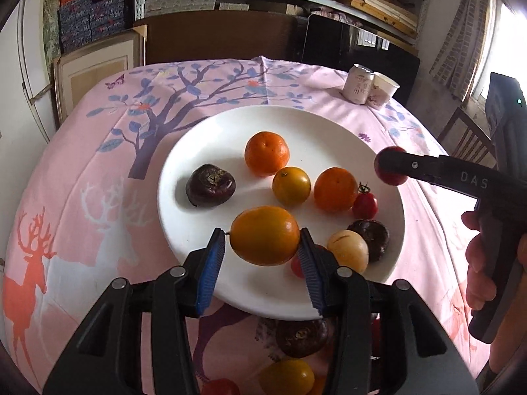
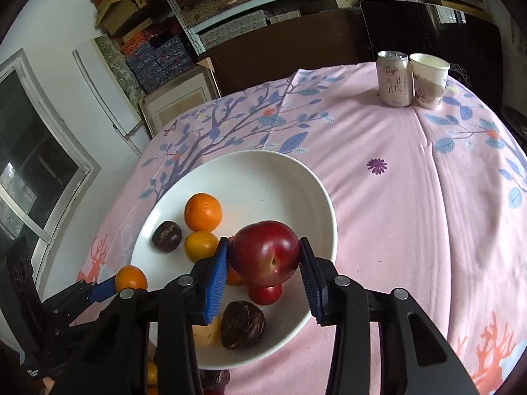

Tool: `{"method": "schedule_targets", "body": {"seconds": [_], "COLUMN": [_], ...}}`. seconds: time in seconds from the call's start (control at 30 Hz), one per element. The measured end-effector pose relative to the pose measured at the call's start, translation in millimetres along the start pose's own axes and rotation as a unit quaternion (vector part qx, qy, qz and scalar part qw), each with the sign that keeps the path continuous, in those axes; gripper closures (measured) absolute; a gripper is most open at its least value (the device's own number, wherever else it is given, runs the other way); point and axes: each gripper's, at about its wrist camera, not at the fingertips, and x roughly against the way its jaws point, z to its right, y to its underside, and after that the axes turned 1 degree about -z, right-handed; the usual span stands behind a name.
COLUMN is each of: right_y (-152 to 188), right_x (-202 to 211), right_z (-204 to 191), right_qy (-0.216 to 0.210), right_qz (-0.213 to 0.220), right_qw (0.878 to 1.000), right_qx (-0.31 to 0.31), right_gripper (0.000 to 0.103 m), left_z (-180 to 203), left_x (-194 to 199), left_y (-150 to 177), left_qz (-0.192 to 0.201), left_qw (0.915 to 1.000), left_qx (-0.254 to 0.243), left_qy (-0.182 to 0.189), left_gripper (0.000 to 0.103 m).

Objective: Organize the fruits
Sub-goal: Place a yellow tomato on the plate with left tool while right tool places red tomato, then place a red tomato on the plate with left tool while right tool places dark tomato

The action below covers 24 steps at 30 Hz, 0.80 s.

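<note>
Orange fruit [image 1: 265,235] pinched in my left gripper [image 1: 262,242], hanging over near edge of white plate [image 1: 210,125]. Red nectarine [image 2: 265,253] clamped in my right gripper [image 2: 263,256], above plate's right side. Both fruits round and smooth, held only at their sides: I judge slip likely if grip eases. Plate crowded: oranges, dark fruits, small tomato [image 1: 365,204]. A drop could knock one off rim onto pink tablecloth [image 2: 395,197]. Grippers near each other, collision possible.

Left gripper [image 1: 263,247] level, jaws clamped on yellow-orange fruit [image 1: 265,235]. Right gripper [image 2: 263,260] raised, jaws pinching red fruit [image 2: 265,253]; bare hand [image 1: 484,263] wraps handle.
</note>
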Motion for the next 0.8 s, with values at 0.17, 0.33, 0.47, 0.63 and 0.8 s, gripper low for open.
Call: {"method": "schedule_targets", "body": {"seconds": [0.17,0.33,0.47,0.63,0.8], "right_y": [26.9,85.9,129.3,144.6,147.0], "right_x": [25.5,62.6,78.1,86.9,85.8], "right_z": [1.6,4.2,15.2,27.8,25.9], "right_qy": [-0.01,-0.04,-0.051,-0.074,-0.074], "right_qz": [0.02,0.021,0.018,0.034,0.036], "right_qw": [1.0,0.999,0.998,0.997,0.997], "right_qx": [0.009,0.022,0.016,-0.003,0.004], "right_gripper": [0.052,0.048,0.046,0.046,0.044], "left_z": [-3.1,7.3,16.8,18.8,23.0], "left_x": [27.9,76.1,92.4,77.1,60.2], "left_y": [19.5,67.4,113.6,144.0,145.2], "left_qz": [0.026,0.054,0.045,0.007,-0.014], "left_qw": [0.9996,0.9971,0.995,0.9956,0.9955], "left_qx": [-0.001,-0.051,-0.089,-0.094,-0.092], "left_qy": [0.003,0.013,0.012,0.005,0.018], "left_gripper": [0.032,0.032,0.032,0.045,0.068]}}
